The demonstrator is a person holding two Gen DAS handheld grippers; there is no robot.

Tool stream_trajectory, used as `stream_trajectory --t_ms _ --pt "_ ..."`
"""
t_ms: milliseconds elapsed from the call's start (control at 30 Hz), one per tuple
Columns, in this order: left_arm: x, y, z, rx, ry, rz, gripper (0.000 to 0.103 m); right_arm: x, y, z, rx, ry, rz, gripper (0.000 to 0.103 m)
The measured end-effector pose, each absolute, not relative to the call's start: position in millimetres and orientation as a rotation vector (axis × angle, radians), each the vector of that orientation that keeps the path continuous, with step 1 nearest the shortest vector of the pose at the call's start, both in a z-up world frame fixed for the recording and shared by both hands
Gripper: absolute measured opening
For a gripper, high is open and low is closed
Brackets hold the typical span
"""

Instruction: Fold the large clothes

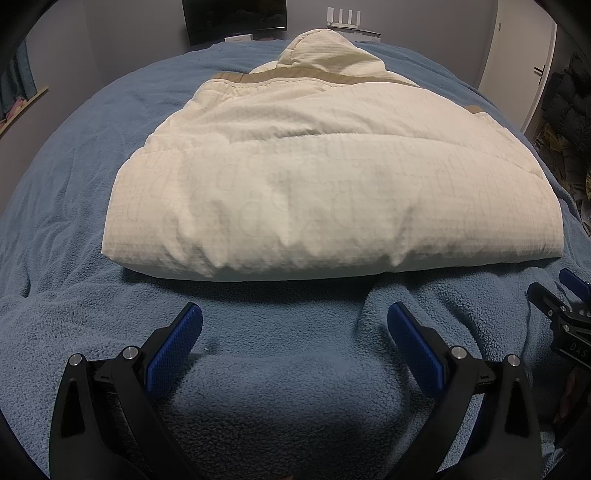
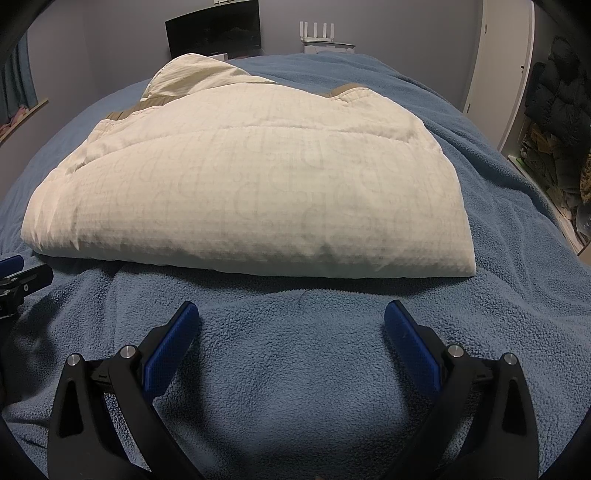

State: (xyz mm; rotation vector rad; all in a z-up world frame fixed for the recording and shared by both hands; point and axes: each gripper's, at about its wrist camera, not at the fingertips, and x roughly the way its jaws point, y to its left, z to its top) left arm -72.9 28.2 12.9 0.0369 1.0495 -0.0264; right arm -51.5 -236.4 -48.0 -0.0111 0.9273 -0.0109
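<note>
A cream puffy hooded jacket (image 1: 295, 184) lies folded into a thick bundle on the blue fleece blanket (image 1: 277, 369), its hood at the far end. It also shows in the right wrist view (image 2: 258, 192). My left gripper (image 1: 294, 314) is open and empty, just short of the bundle's near edge. My right gripper (image 2: 291, 312) is open and empty, also just short of the near edge, to the right of the left one. The right gripper shows at the right edge of the left wrist view (image 1: 565, 306).
The blanket (image 2: 498, 221) covers the whole bed. A dark monitor (image 2: 214, 35) and a white router (image 2: 321, 33) stand beyond the far edge. A white door (image 1: 517, 66) and dark hanging clothes (image 2: 554, 103) are on the right.
</note>
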Motion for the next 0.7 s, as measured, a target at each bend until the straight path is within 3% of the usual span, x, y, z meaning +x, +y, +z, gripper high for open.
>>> stream_trajectory --t_ms 700 --pt "-70.7 23.2 11.2 0.063 1.062 -0.026 0.097 -51.6 -236.8 -51.2 -0.004 0.939 -0.011 0.095"
